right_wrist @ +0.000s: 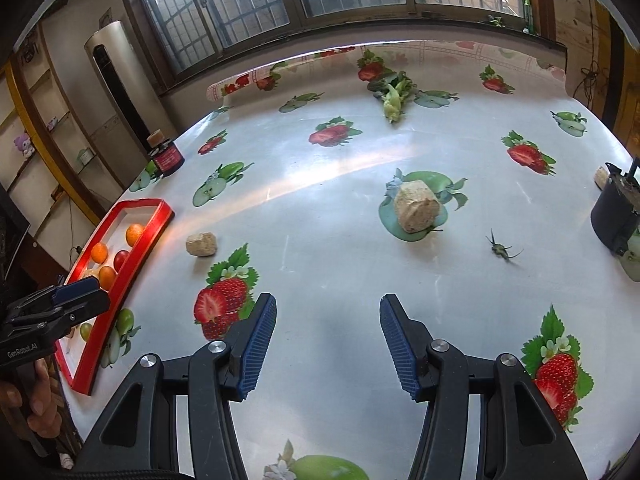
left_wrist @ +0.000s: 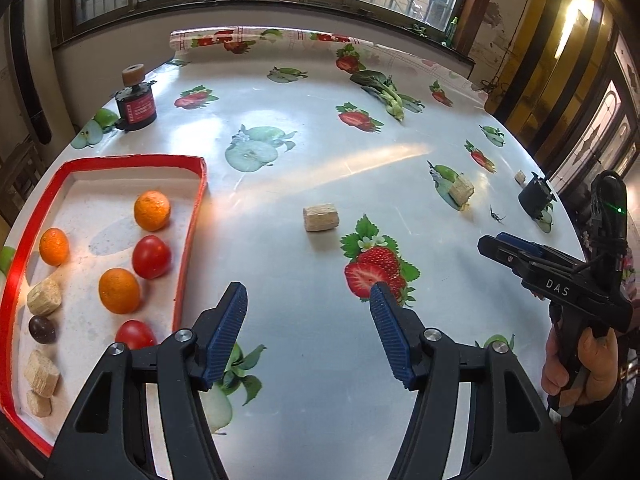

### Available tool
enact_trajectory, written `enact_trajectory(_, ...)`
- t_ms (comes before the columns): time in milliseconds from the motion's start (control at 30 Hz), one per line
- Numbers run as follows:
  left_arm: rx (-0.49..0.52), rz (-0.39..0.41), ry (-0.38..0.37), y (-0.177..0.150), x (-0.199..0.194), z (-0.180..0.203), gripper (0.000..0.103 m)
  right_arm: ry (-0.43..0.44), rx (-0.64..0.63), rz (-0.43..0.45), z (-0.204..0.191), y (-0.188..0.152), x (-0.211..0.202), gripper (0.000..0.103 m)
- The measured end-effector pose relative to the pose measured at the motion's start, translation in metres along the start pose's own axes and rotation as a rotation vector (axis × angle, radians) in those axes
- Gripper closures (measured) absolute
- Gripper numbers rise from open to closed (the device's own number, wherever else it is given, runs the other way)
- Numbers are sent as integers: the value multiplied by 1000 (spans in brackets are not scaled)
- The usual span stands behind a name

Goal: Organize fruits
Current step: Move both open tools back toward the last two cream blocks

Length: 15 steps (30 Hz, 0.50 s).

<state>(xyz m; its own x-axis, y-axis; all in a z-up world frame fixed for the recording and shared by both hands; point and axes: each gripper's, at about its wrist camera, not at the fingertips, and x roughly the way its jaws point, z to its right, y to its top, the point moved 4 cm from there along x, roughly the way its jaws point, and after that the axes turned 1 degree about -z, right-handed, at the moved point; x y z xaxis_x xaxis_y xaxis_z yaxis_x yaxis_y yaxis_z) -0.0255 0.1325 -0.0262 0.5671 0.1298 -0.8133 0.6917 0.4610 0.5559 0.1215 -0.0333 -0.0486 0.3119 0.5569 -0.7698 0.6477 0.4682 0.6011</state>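
A red-rimmed tray [left_wrist: 192, 216] at the table's left holds three oranges [left_wrist: 152, 210], two tomatoes [left_wrist: 151, 257], a dark round fruit [left_wrist: 41, 329] and several beige cork-like blocks [left_wrist: 44, 297]. The tray also shows in the right wrist view [right_wrist: 132, 268]. My left gripper [left_wrist: 308, 300] is open and empty, just right of the tray. My right gripper [right_wrist: 328, 312] is open and empty over the table's middle. One beige block [left_wrist: 321, 218] lies ahead of the left gripper. A bigger block [right_wrist: 416, 207] lies ahead of the right gripper.
A leafy green vegetable [left_wrist: 386, 94] lies at the far side. A black jar with a red label [left_wrist: 135, 108] stands far left. A black pot [right_wrist: 616, 212] and a small block [left_wrist: 520, 177] are at the right edge. A small green stem [right_wrist: 500, 249] lies near it.
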Motion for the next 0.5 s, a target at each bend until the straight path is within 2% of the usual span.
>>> enact_trajectory(267, 22, -30, 1, 14, 30, 18, 40, -58, 24, -7, 32, 21, 17, 47)
enact_trajectory(500, -2, -54, 26, 33, 61, 19, 40, -90, 34, -11, 46, 41, 39, 46)
